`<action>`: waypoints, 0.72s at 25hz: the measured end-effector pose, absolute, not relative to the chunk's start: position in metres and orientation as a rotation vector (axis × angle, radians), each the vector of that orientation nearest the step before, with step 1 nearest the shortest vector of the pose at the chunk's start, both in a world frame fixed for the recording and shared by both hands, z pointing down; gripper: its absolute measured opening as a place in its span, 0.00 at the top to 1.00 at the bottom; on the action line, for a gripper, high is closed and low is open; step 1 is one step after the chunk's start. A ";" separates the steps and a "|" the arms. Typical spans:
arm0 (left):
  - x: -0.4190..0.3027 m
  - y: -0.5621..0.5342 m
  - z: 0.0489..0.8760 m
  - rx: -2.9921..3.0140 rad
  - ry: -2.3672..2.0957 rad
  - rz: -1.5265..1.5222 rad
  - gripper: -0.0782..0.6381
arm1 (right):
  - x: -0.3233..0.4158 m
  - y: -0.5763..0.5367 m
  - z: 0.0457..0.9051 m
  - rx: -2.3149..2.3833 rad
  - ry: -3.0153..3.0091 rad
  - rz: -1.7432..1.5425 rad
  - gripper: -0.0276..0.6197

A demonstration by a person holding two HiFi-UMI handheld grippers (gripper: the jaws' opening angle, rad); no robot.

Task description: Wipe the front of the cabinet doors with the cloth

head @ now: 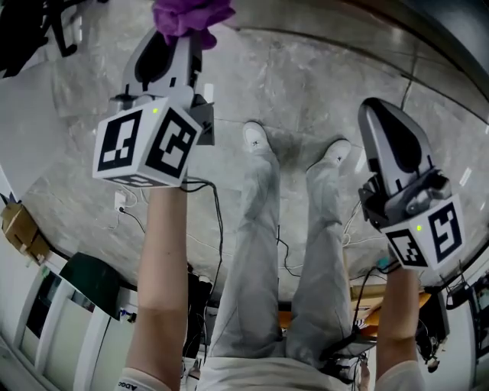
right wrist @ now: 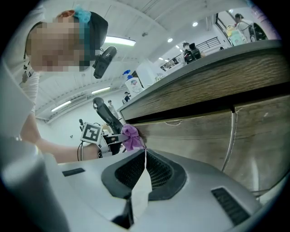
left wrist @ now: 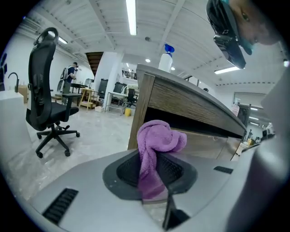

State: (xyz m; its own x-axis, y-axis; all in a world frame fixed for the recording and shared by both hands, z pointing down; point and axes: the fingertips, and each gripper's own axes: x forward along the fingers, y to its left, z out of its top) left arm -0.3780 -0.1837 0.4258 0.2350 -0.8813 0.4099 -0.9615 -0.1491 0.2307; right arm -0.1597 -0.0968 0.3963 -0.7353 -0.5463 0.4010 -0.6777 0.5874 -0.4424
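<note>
A purple cloth (left wrist: 158, 138) is bunched and clamped between the pads of my left gripper (left wrist: 154, 174), which is shut on it. In the head view the cloth (head: 191, 15) sticks out past the left gripper (head: 179, 38) at the top left. Just beyond the cloth is the wood-grain cabinet front (left wrist: 199, 145) under a grey countertop. My right gripper (right wrist: 145, 158) is shut with nothing between its jaws and points at the cabinet doors (right wrist: 199, 136). In the right gripper view, the left gripper (right wrist: 118, 136) holds the cloth (right wrist: 131, 136) close to the door front. The right gripper (head: 378, 111) hangs at the right.
A spray bottle (left wrist: 166, 59) stands on the countertop. A black office chair (left wrist: 45, 104) stands on the open floor to the left. The person's legs and white shoes (head: 256, 137) are between the grippers, with cables (head: 218, 221) trailing on the grey floor.
</note>
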 end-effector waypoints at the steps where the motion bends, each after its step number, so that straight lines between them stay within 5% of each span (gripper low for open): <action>1: -0.382 -0.184 0.426 2.072 -1.699 0.249 0.77 | -0.160 -0.097 0.397 1.016 -2.597 0.863 0.91; 9: -0.370 -0.156 0.445 1.950 -1.719 0.117 0.77 | -0.130 -0.087 0.397 1.073 -2.602 0.879 0.91; 18: -0.214 -0.121 0.469 2.092 -1.491 0.240 0.77 | -0.066 -0.068 0.397 1.068 -2.595 0.929 0.91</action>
